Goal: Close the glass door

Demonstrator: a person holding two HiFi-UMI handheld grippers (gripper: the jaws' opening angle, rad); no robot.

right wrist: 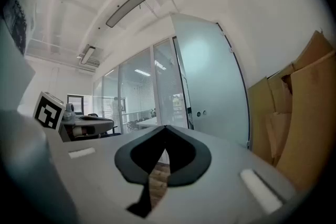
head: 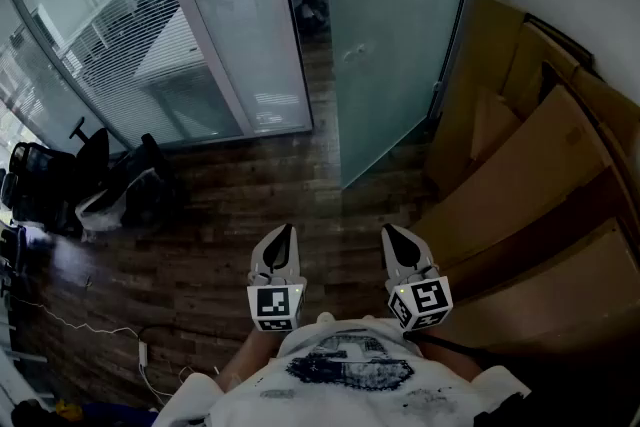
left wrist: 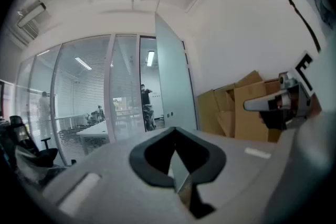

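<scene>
Facing you: frosted glass door point(head: 400, 45), a pale blue-green panel swung open, with two small round fittings near its left edge.
Door position: ahead and a little right of both your grippers, well apart from them; its bottom edge sits over the wooden floor point(head: 230, 215), with the open doorway to its left beside the glass partition point(head: 225, 25).
Right of the door: cardboard sheets point(head: 530, 165) lean along the wall.
Left gripper point(head: 284, 237): you hold it level, jaws closed together, nothing between them, touching nothing.
Right gripper point(head: 392, 233): level too, jaws fully together, empty, aimed toward the door.
</scene>
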